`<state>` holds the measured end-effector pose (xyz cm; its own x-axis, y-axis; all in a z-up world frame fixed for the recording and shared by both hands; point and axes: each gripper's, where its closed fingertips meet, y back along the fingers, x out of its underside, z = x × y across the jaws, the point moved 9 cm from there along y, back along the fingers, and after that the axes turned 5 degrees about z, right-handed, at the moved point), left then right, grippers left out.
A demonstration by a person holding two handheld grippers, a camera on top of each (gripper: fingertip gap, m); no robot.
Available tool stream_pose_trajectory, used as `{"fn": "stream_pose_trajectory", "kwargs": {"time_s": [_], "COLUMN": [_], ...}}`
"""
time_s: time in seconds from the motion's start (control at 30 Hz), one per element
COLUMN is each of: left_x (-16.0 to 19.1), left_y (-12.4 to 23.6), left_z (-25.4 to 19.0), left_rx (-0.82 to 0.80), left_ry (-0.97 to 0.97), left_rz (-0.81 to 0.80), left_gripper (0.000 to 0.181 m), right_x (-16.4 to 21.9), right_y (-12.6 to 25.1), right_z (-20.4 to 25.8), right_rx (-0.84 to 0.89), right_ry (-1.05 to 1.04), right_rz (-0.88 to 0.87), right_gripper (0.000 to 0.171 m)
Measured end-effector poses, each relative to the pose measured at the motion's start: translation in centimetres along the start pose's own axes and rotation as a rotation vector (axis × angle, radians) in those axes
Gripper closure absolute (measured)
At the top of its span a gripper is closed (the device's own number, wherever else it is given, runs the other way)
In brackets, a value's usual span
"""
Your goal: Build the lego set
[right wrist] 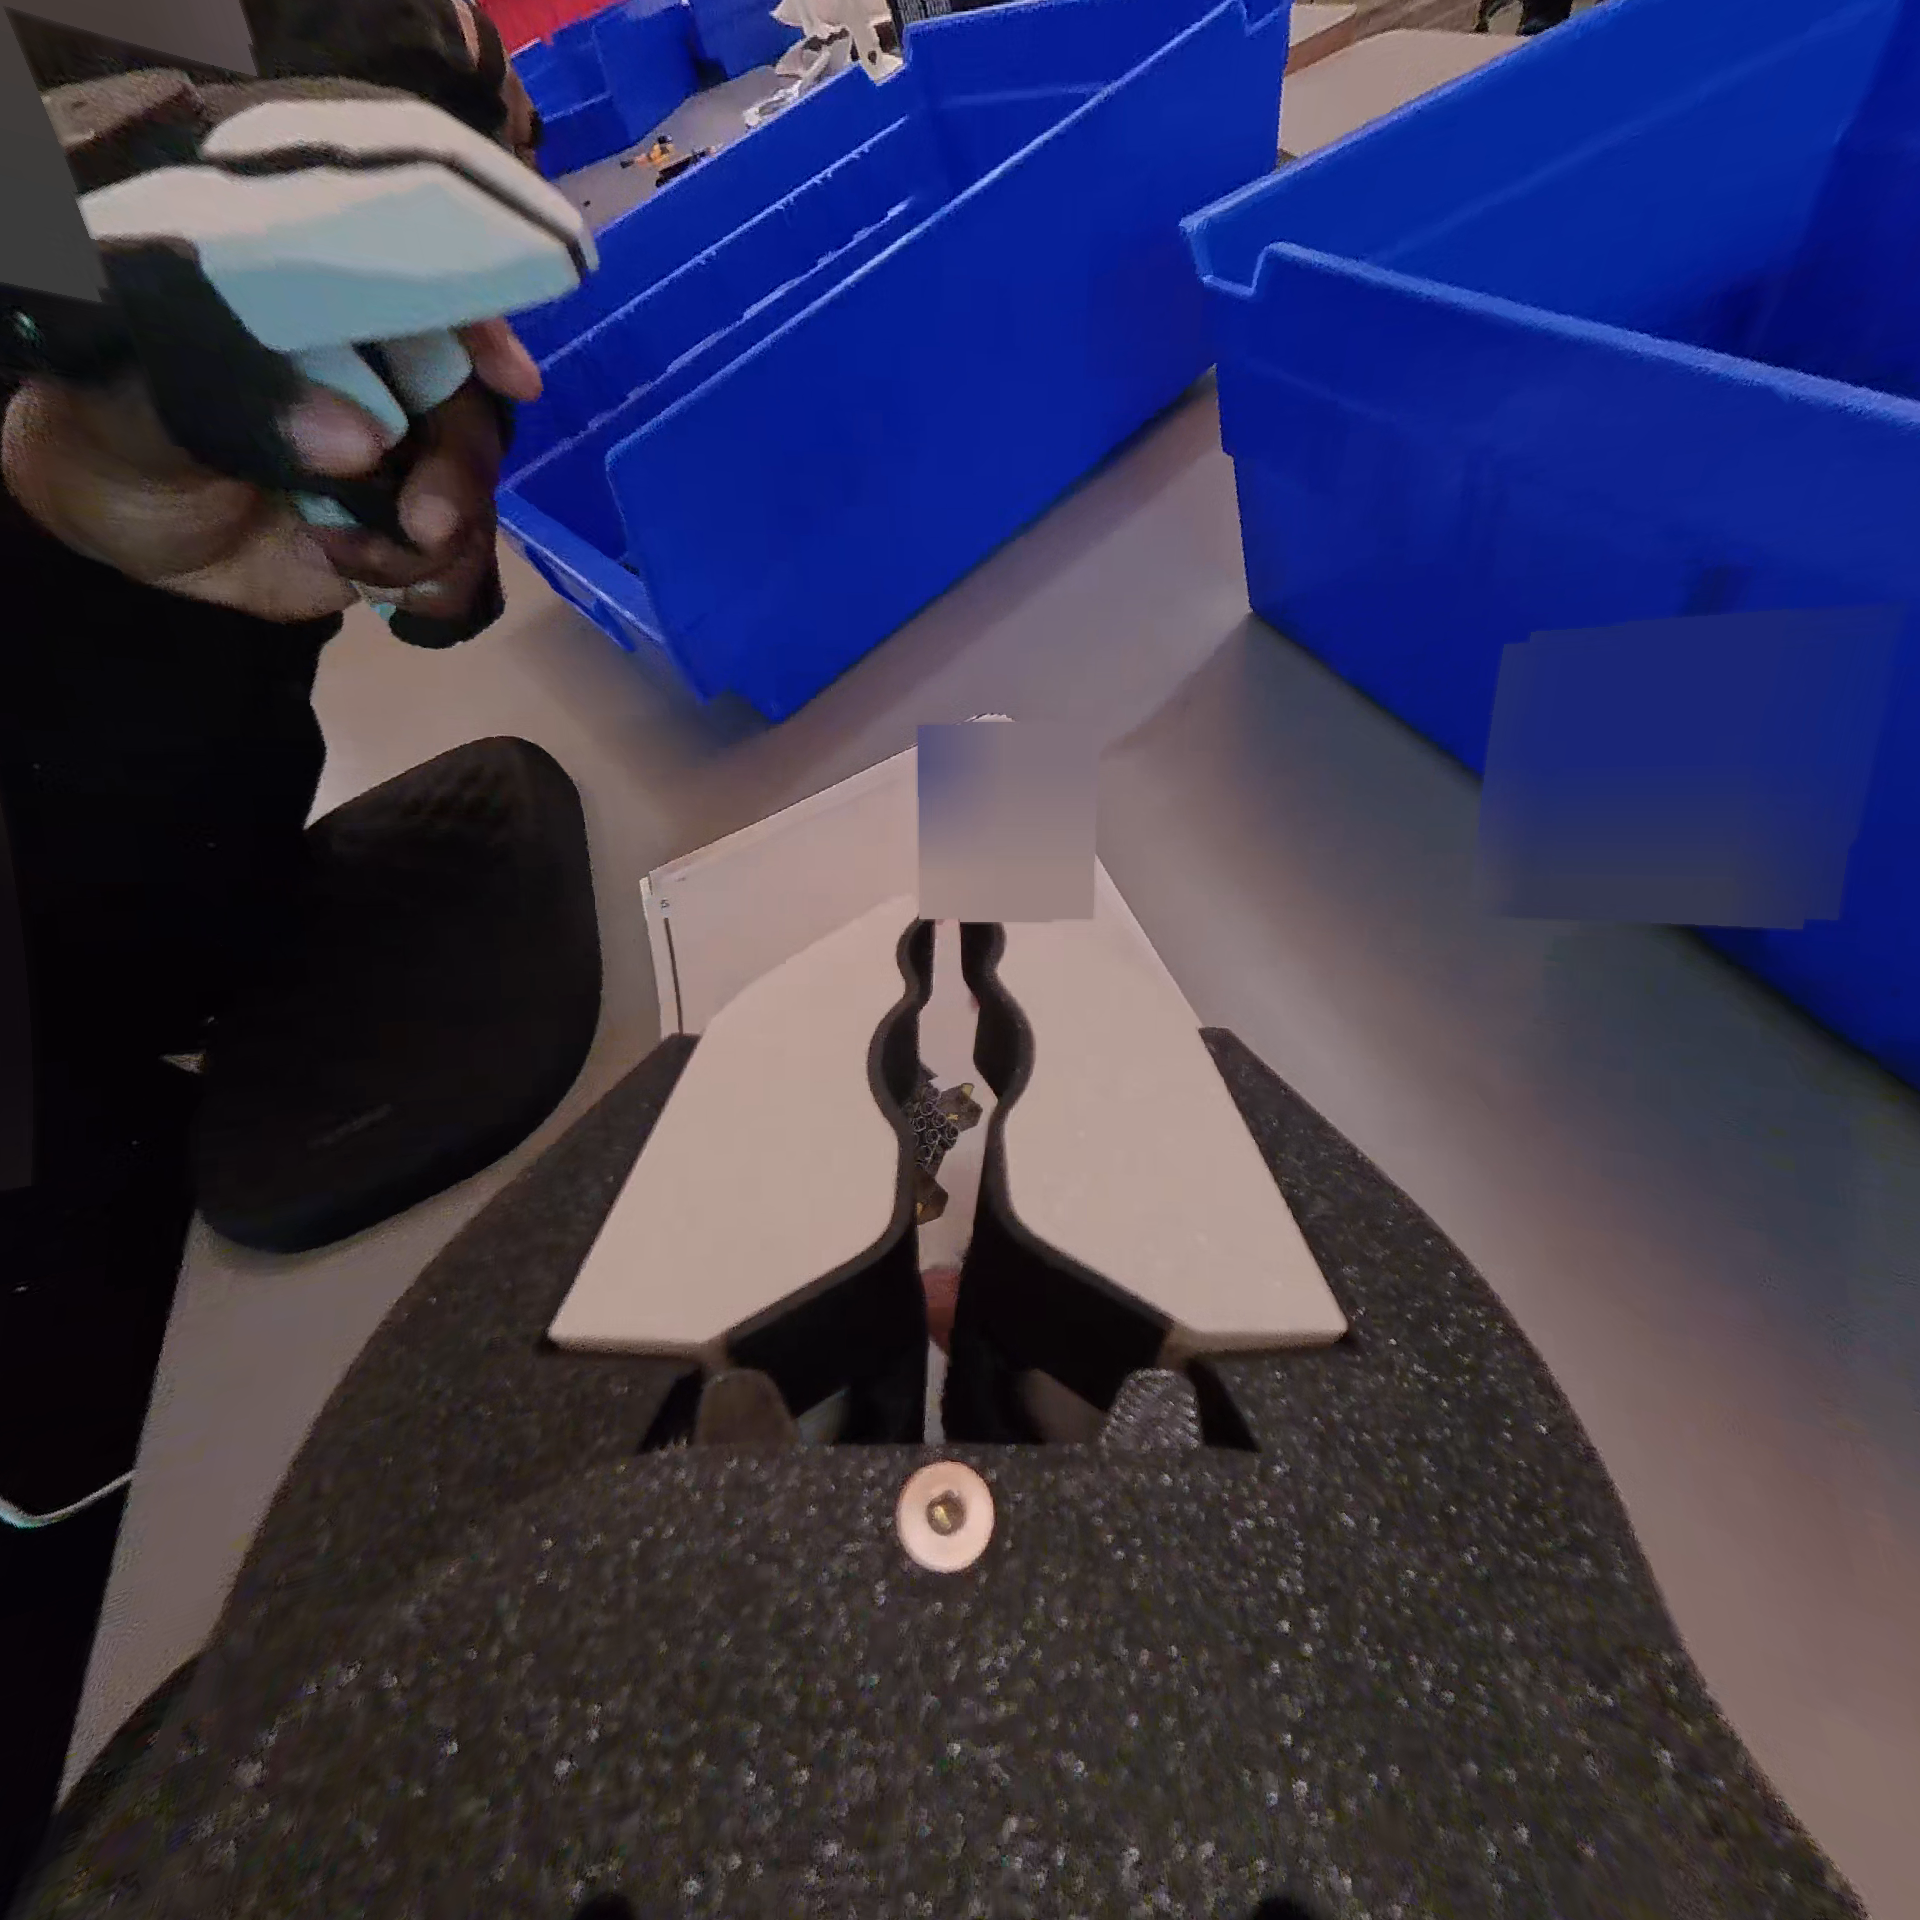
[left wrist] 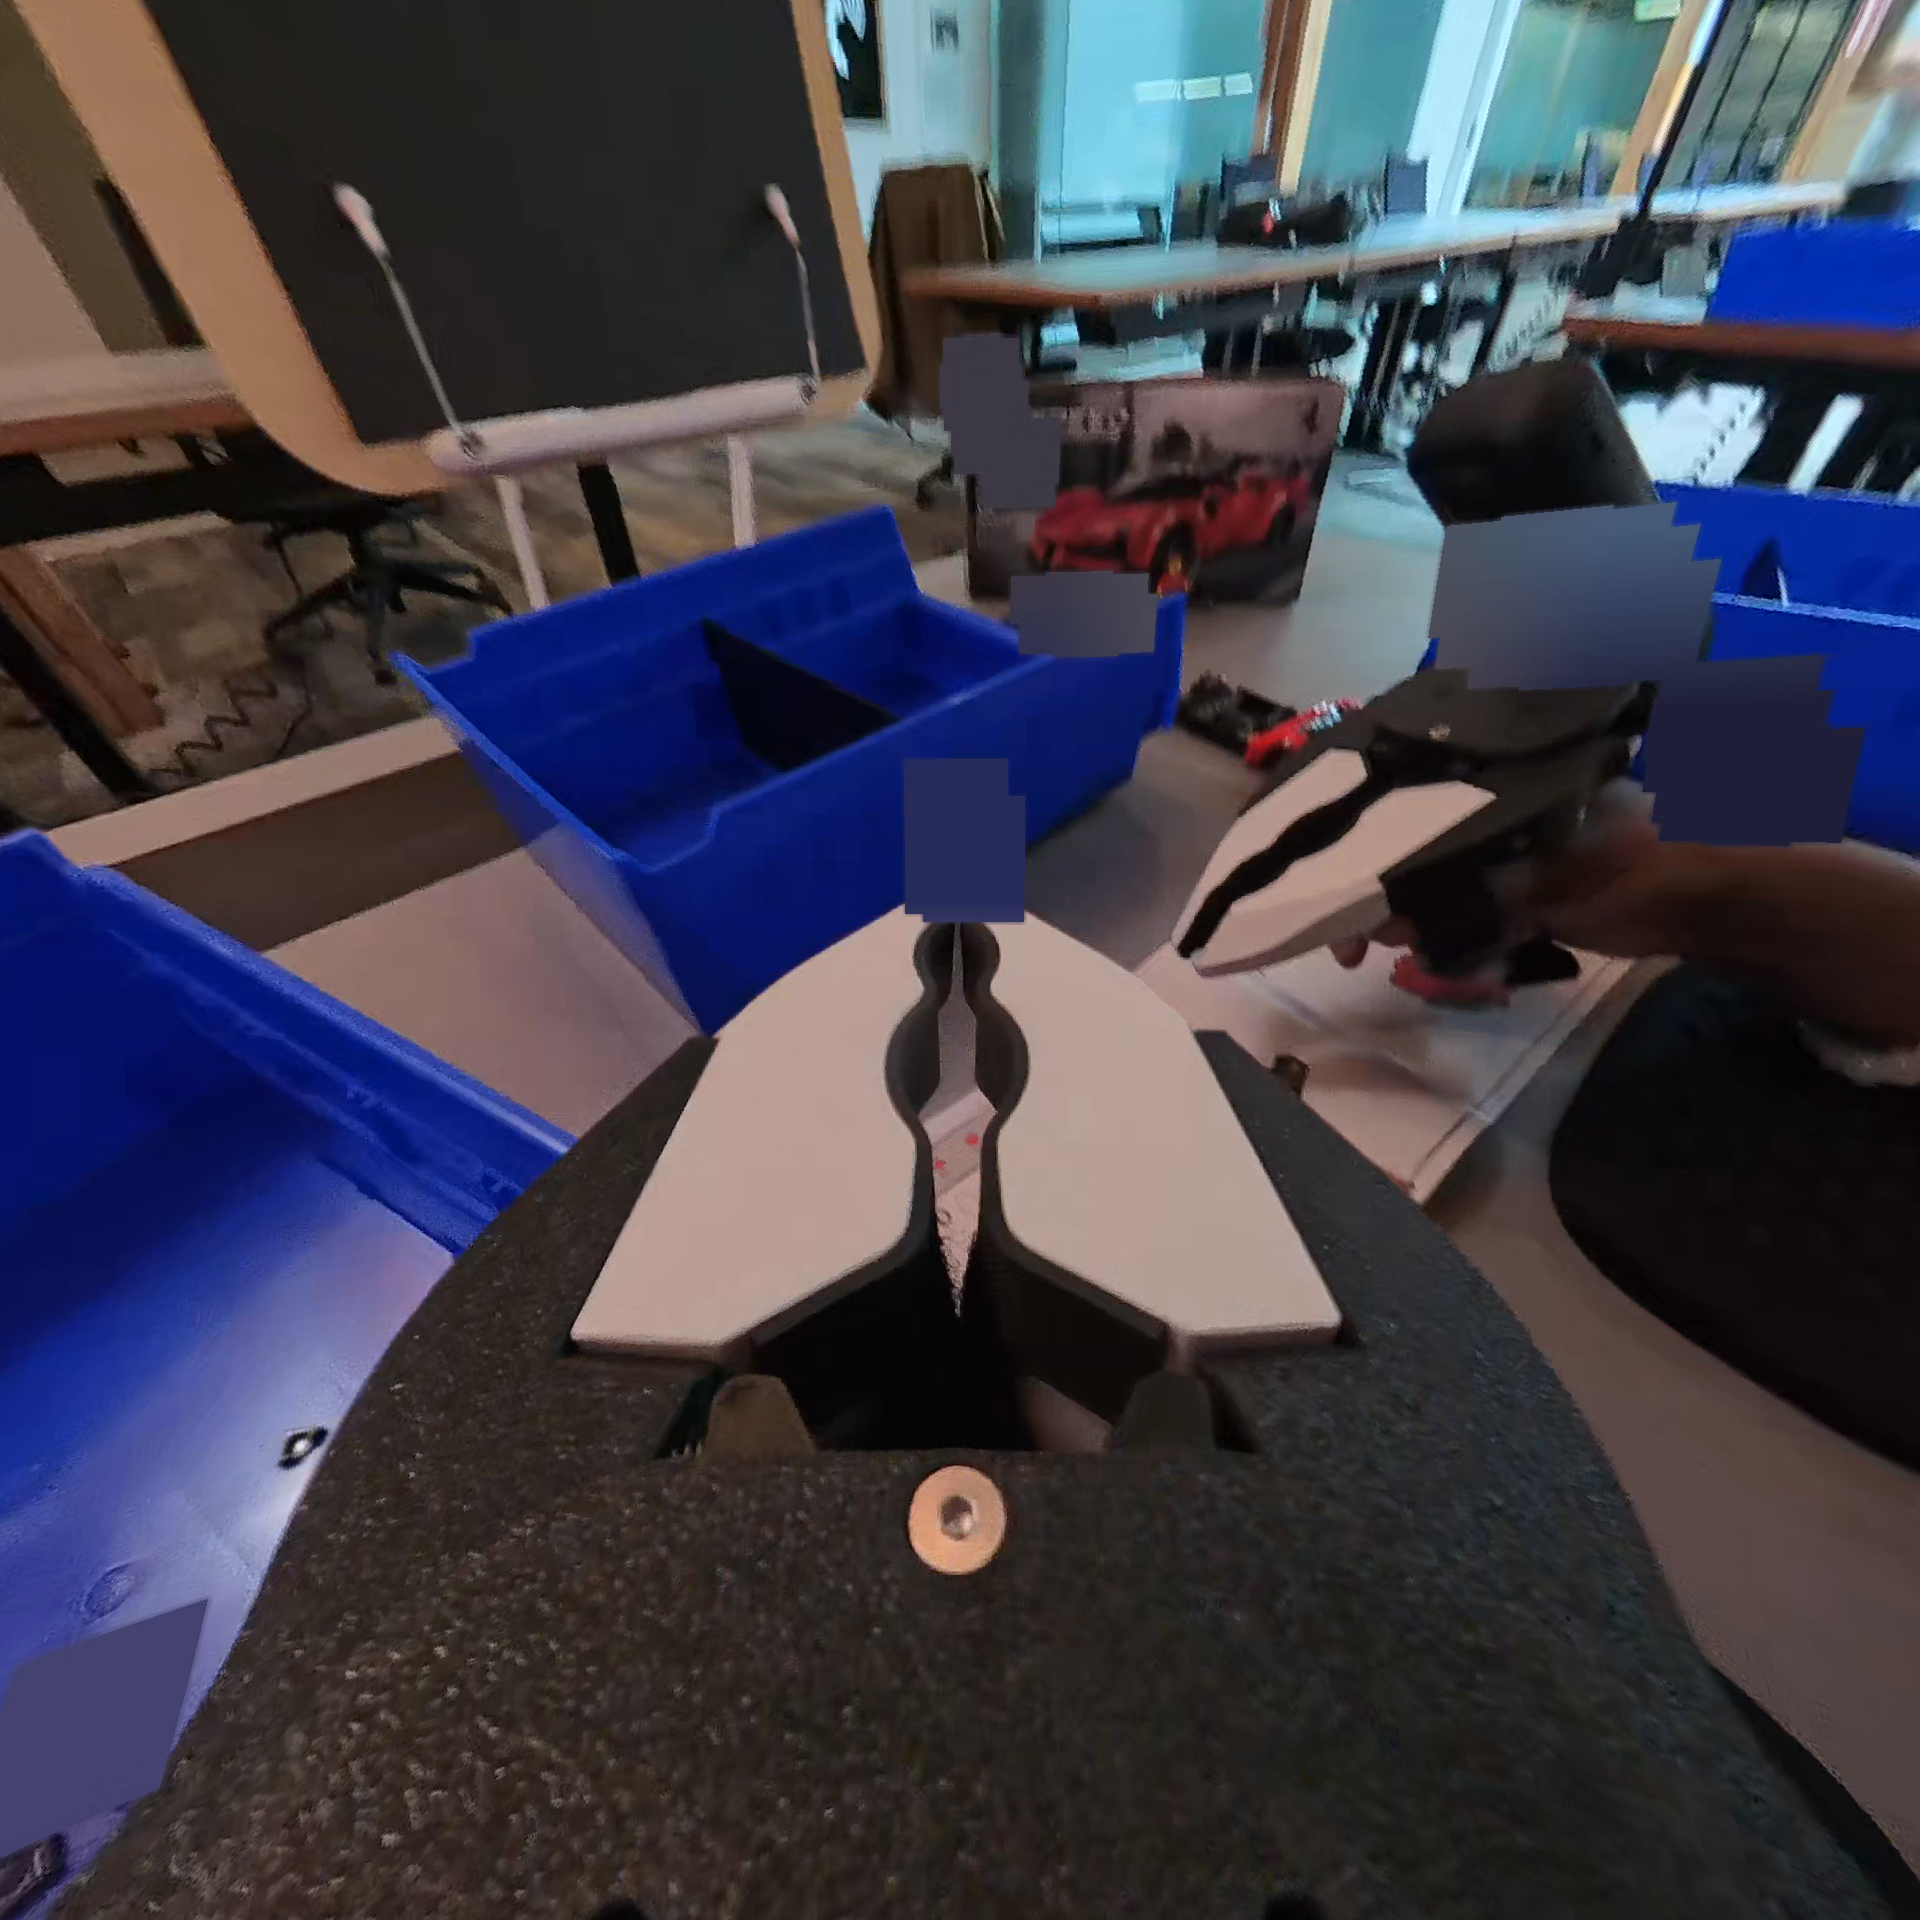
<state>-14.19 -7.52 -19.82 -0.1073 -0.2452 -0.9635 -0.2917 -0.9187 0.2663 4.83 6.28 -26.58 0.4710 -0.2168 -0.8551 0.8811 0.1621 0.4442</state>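
My left gripper (left wrist: 956, 940) is shut with nothing between its fingers, raised above the grey table between two blue bins. It also shows in the right wrist view (right wrist: 566, 249), held in a hand at upper left. My right gripper (right wrist: 951, 935) hangs over a white instruction booklet (right wrist: 790, 873), jaws nearly touching. In the left wrist view it (left wrist: 1195, 943) looks shut and points down at the booklet (left wrist: 1455, 1060). A small dark grey and gold thing (right wrist: 940, 1117) shows through the gap; I cannot tell whether it is a piece. Loose red and black Lego pieces (left wrist: 1273, 722) lie behind.
A divided blue bin (left wrist: 790, 748) stands ahead of the left gripper, another (left wrist: 156, 1143) at its left. The Lego box with a red car (left wrist: 1174, 499) stands at the back. Blue bins (right wrist: 935, 416) (right wrist: 1558, 416) flank the booklet. A black pad (right wrist: 416, 987) lies beside it. The left gripper's tips are roughly 12 cm from the right gripper's.
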Motion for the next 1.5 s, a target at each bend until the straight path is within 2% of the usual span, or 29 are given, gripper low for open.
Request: {"fn": "stream_pose_trajectory", "kwargs": {"time_s": [0.2, 0.33, 0.5, 0.67, 0.7, 0.8, 0.9, 1.0, 1.07, 1.23, 1.33, 1.5], "left_x": [-0.7, -3.5, -7.1, -8.2, -8.1, -7.1, -5.8, -5.3, -4.9, -2.7, -1.7, -1.3], "left_y": [2.7, 4.9, 8.1, 11.4, 12.0, 13.8, 15.7, 17.8, 19.0, 21.1, 22.4, 23.7], "left_z": [2.6, 5.0, 6.8, 7.8, 8.0, 9.0, 10.5, 11.6, 12.2, 14.8, 16.0, 16.3], "left_rx": [-0.186, -0.179, -0.254, -0.251, -0.250, -0.305, -0.419, -0.442, -0.428, -0.442, -0.483, -0.484], "left_ry": [-0.010, 0.029, -0.060, -0.066, -0.073, -0.088, -0.067, -0.019, 0.009, 0.069, 0.136, 0.153], "left_rz": [-0.205, -0.285, -0.270, -0.265, -0.248, -0.176, -0.162, -0.225, -0.288, -0.326, -0.350, -0.439], "left_gripper": [0.180, 0.179, 0.178, 0.176, 0.176, 0.175, 0.174, 0.174, 0.174, 0.174, 0.174, 0.174], "right_x": [0.1, 0.4, 0.4, -0.6, -1.2, -4.6, -9.7, -14.6, -16.7, -18.1, -17.3, -15.1], "right_y": [-0.1, -0.4, -0.5, -1.7, -2.2, -4.1, -6.4, -9.8, -12.8, -19.7, -22.9, -26.7], "right_z": [-0.3, -0.5, -0.4, 0.6, 1.1, 3.1, 5.5, 7.7, 9.0, 11.0, 11.1, 11.4], "right_rx": [0.028, 0.026, 0.056, 0.049, 0.045, 0.008, -0.066, -0.193, -0.294, -0.599, -0.678, -0.723], "right_ry": [0.025, 0.030, 0.112, 0.207, 0.243, 0.389, 0.546, 0.677, 0.765, 0.940, 1.018, 1.064], "right_rz": [-0.015, 0.008, 0.004, 0.051, 0.084, 0.180, 0.228, 0.240, 0.332, 0.532, 0.648, 0.791], "right_gripper": [0.158, 0.149, 0.141, 0.114, 0.113, 0.121, 0.130, 0.140, 0.141, 0.153, 0.158, 0.157]}}
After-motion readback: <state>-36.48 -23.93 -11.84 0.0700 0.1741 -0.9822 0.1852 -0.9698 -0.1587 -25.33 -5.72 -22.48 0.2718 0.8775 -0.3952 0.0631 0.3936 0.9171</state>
